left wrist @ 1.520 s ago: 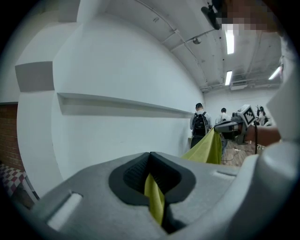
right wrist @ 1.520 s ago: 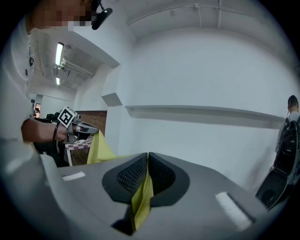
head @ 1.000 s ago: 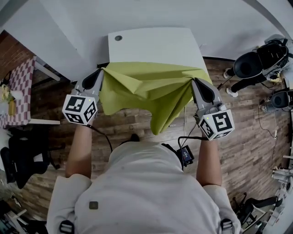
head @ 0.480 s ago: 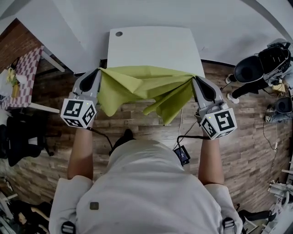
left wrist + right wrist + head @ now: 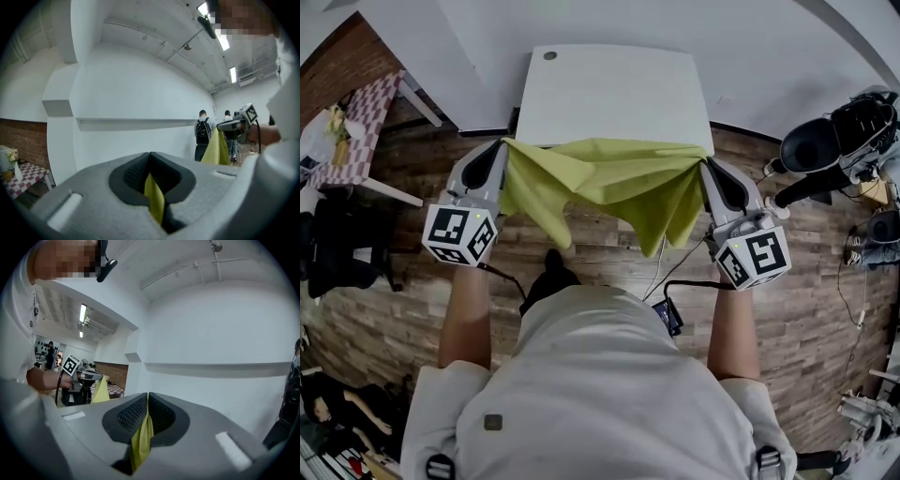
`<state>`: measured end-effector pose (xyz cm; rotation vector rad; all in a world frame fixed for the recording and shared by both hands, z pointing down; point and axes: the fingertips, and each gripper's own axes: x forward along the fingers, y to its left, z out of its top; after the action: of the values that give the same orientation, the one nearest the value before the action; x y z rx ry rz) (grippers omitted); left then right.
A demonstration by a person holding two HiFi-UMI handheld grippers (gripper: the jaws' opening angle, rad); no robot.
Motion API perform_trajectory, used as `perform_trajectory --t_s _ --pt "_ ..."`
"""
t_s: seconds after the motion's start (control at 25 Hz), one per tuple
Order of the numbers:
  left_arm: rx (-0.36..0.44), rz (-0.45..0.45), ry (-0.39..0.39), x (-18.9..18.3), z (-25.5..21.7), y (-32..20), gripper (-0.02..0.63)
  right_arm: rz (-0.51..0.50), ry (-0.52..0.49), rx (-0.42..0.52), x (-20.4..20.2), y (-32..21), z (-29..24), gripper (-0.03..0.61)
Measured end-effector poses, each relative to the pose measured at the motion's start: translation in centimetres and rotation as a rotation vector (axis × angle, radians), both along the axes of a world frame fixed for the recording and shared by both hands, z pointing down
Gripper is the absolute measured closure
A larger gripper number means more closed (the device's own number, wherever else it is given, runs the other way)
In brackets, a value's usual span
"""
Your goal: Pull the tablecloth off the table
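A yellow-green tablecloth (image 5: 609,183) hangs stretched between my two grippers, clear of the white table (image 5: 614,94) beyond it. My left gripper (image 5: 504,147) is shut on the cloth's left corner, and a strip of cloth (image 5: 154,199) shows pinched between its jaws. My right gripper (image 5: 705,165) is shut on the right corner, with a fold of cloth (image 5: 142,439) caught between its jaws. The cloth's middle sags in loose folds toward the wooden floor. From each gripper view the other gripper shows far off with cloth hanging from it.
A small table with a checked cloth (image 5: 366,127) stands at far left beside a black chair (image 5: 342,244). Black equipment (image 5: 825,131) sits at right. A cable and small black box (image 5: 667,317) hang near my body. Two people (image 5: 204,133) stand in the distance.
Both grippers drew back toward me with the cloth. Its far edge slid off the table, which now lies bare, and the hanging folds shifted.
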<state>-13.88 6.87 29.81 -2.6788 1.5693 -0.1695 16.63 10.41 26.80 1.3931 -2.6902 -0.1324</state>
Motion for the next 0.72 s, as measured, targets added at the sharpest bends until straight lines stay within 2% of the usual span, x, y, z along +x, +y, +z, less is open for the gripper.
perform_trajectory --t_s 0.28,0.72 --pt "0.005 0.001 -0.008 1.2 -0.7 2.7 0.606 -0.006 -0.003 0.006 1.1 2.1 0.2 0.557" --pt "0.016 0.038 0.027 3.0 -0.2 5.2 0.606 0.031 -0.012 -0.005 1.4 3.9 2.3 0.557"
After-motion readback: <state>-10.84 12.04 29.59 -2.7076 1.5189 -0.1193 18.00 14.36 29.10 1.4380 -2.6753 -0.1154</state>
